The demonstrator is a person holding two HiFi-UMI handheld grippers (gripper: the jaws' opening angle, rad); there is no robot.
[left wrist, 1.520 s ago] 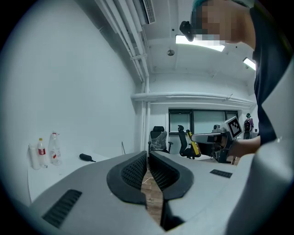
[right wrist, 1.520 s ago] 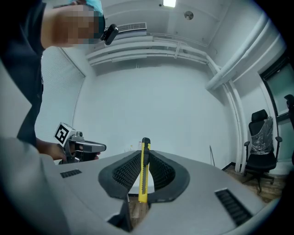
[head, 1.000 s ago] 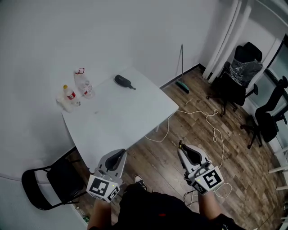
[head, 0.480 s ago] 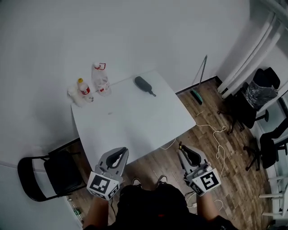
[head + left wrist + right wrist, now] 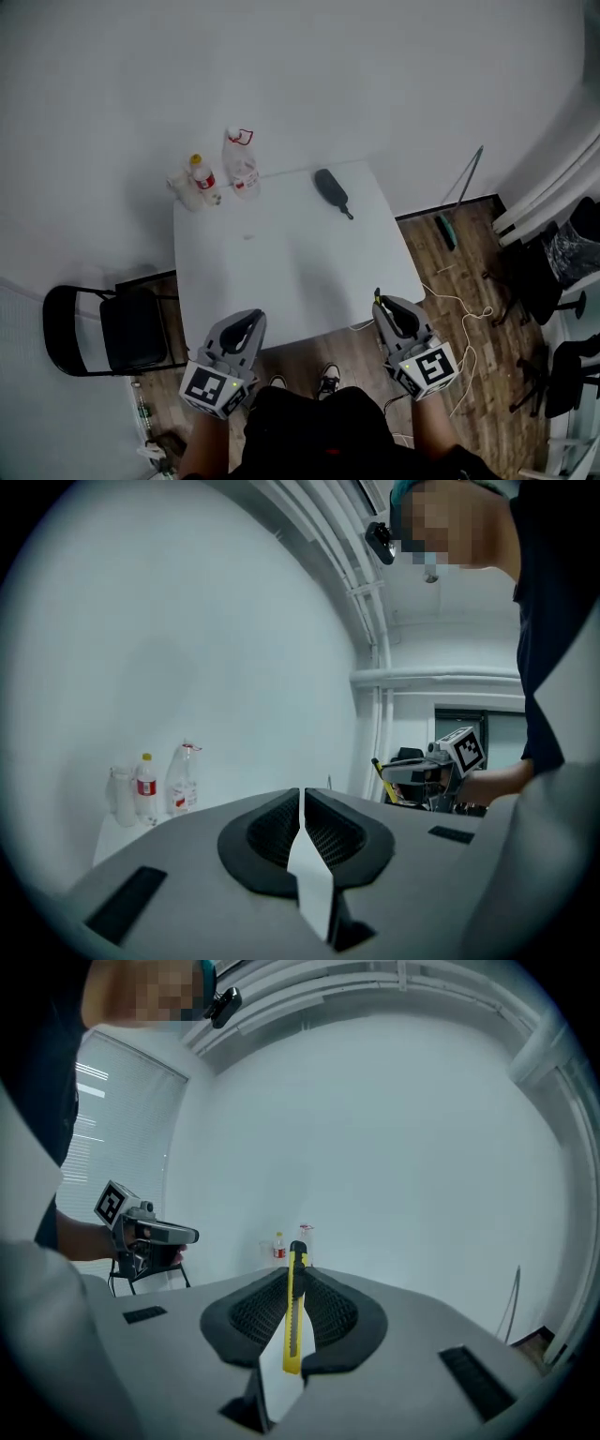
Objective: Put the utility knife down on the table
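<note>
A yellow and black utility knife (image 5: 294, 1312) stands upright between the jaws of my right gripper (image 5: 294, 1283), which is shut on it. From the head view this right gripper (image 5: 386, 309) hovers just off the near right corner of the white table (image 5: 291, 267), and the knife's tip (image 5: 377, 294) pokes out ahead of it. My left gripper (image 5: 246, 326) hangs at the table's near left edge, its jaws shut with nothing between them. In the left gripper view the jaws (image 5: 302, 803) meet, and the right gripper with the knife (image 5: 380, 772) shows at the side.
Clear bottles (image 5: 242, 161) (image 5: 202, 178) stand at the table's far left corner. A dark brush-like object (image 5: 330, 189) lies near the far right. A black chair (image 5: 98, 330) sits left of the table. Cables (image 5: 464, 323) trail on the wood floor to the right.
The view has swung so the table now lies straight ahead and closer. Both grippers keep their pose, and the right one still holds the knife.
</note>
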